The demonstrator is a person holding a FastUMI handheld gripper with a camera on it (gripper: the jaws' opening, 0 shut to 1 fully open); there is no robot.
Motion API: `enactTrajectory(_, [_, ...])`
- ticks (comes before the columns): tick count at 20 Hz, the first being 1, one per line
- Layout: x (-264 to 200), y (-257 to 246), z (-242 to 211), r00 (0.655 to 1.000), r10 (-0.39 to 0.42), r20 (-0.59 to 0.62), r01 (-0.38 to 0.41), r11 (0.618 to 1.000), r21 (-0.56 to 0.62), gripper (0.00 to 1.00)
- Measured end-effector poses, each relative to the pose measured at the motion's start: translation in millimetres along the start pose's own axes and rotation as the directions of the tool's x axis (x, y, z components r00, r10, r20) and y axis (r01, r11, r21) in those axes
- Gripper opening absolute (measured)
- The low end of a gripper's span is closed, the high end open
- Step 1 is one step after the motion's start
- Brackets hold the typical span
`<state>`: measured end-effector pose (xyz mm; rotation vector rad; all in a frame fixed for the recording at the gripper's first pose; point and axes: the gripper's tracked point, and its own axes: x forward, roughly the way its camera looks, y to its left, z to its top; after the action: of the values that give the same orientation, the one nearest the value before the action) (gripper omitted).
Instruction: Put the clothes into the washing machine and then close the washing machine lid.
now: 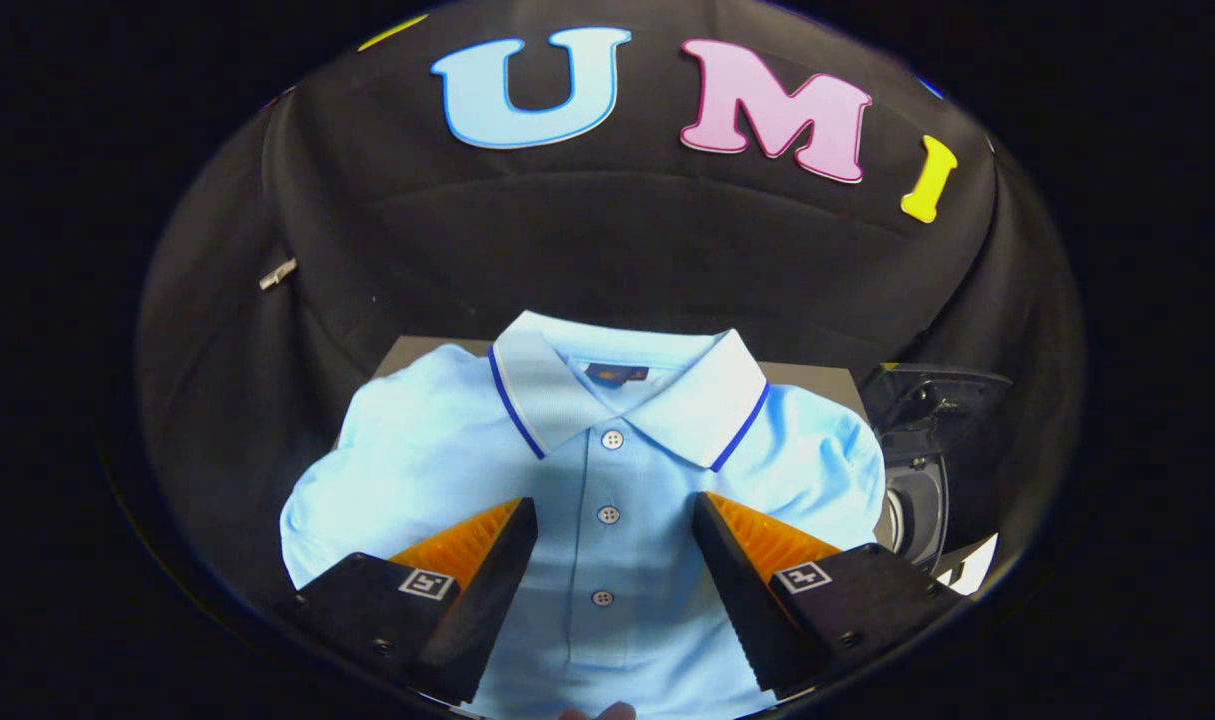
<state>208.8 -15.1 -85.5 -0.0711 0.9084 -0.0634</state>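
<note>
Hovering over one folded shirt [607, 480], the gripper [615, 520] holds its two fingers wide apart, clamped on nothing. The placket runs up the gap between them, and whether the fingertips [512, 525] touch the cloth cannot be told.

A small part of a hand [597, 711] shows just behind the fingers, at the shirt's near hem.

The shirt is light blue, lying flat and face up on a table [817, 377]. Three buttons [608, 515] run in a line up the placket: one near the fingers' bases, one level with the fingertips, one just beyond them at the collar's opening. The collar [527, 385] is white with a dark blue stripe along its edge, spread open to both sides, and one dark label [615, 373] sits inside the neck.

One sleeve bulges out beside the left finger; the other folds in beside the right finger.

Beyond the right finger, just past the table's edge, stands one washer [922, 500], dark, with its round opening facing toward the shirt. The shirt lies wholly outside it.

Farthest back hangs the booth's black cloth wall [587, 240].
</note>
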Motion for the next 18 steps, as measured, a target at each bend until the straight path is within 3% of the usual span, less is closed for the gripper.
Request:
enactTrajectory(5, [1,-3,-4,0.993,-0.024,-0.114,0.029,0.999,0.034,0.99])
enactTrajectory(7, [1,-7,-3,0.988,-0.029,-0.154,0.035,0.999,0.037,0.9])
enactTrajectory(9, [0,-19,-4,0.985,-0.043,-0.169,0.053,0.997,0.051,0.69])
enactTrajectory(12, [3,-28,-4,0.987,-0.027,-0.159,0.041,0.995,0.086,0.21])
enactTrajectory(18, [-1,-27,-3,0.993,-0.036,-0.115,0.04,0.999,0.035,0.2])
